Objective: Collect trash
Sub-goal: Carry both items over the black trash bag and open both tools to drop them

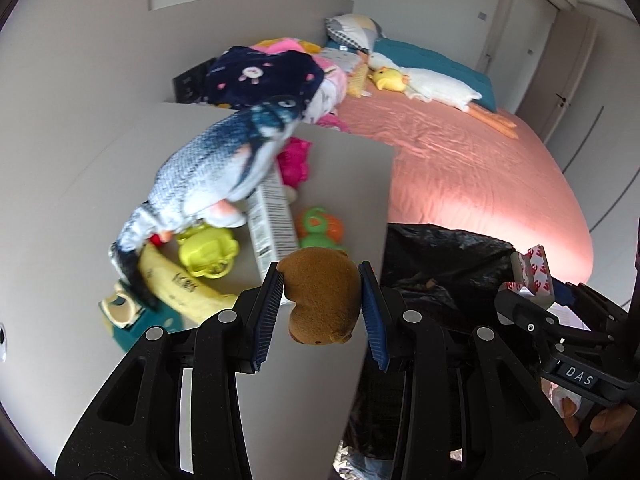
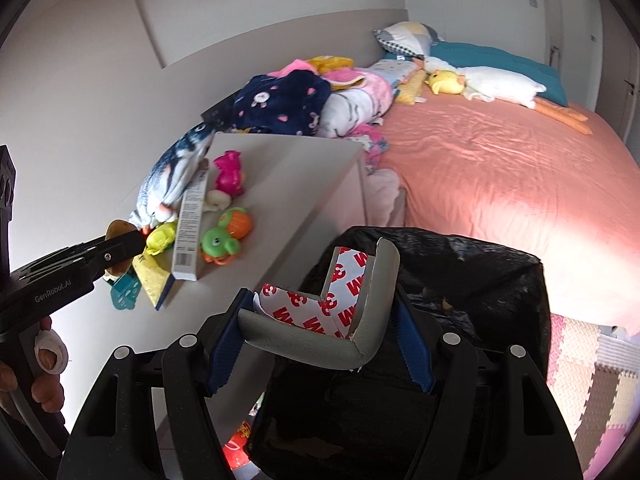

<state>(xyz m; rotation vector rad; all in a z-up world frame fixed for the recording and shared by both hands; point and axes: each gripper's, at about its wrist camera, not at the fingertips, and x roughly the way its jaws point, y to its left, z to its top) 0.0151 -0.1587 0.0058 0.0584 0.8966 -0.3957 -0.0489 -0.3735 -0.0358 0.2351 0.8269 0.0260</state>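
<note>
While both grippers carry a load, the step in hand appears to be the transfer of picked-up trash to the black trash bag (image 2: 472, 280), whose open mouth fills the lower centre of the right wrist view. The grey foam corner guard (image 2: 340, 320), an L-shaped strip with white backing printed in red, sits at the lower centre of that view, pinched at its two ends by the right gripper (image 2: 320, 344) and held directly above the bag's mouth. Release over the opening seems to be the next move; it calls for spreading the fingers while the piece is clear of the bag's rim.

The left gripper (image 1: 320, 312) pinches a brown spongy lump (image 1: 320, 304) at the lower centre of the left wrist view, above the edge of the grey table (image 1: 340, 152); it is soft, rounded and dented by the pads. Its next move probably calls for a swing rightward over the bag.

Beyond, the table bears a plush fish (image 1: 208, 168), a long white box (image 1: 272, 216), a plush banana (image 1: 176, 280) and small plastic toys (image 2: 228, 236). A pink-sheeted bed (image 1: 460, 168) occupies the right of both views.
</note>
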